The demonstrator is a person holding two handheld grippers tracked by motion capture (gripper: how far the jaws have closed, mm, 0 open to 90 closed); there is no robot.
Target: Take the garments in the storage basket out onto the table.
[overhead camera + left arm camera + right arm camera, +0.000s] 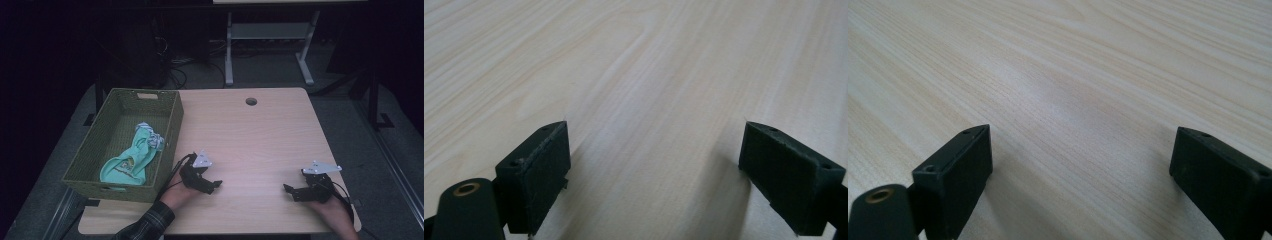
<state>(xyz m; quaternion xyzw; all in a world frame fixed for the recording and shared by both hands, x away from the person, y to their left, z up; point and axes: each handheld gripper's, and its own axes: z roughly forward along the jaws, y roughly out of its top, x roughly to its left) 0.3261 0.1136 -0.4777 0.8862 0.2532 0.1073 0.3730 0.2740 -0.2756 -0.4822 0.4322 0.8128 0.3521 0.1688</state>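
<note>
Two grippers low over a pale wood-grain table [260, 130] in the high view, in a dim room with dark grey floor around and a white-legged desk frame [270, 45] beyond the far edge. Round cable hole [251, 101] near the table's far side. On the left edge, a green woven basket [95, 150], with a mint-green garment [127, 160] crumpled inside, toward its near right part, a grey-white bit of cloth at its far end. Left gripper [212, 184] just right of the basket's near corner, held by a hand in a plaid sleeve [150, 222], jaws aimed right toward the table's middle, grey plate on top. Right gripper [292, 192] near the table's right front, held by a bare hand [332, 210], jaws aimed left toward the other; well apart from it, bare wood between. Neither touching the garment or basket. In the left gripper view, left gripper [656, 175] with both black jaws spread wide, nothing between them but table grain and soft shadow, close above the surface. In the right gripper view, right gripper [1080, 180] likewise wide apart and empty, tilted down at plain wood.
</note>
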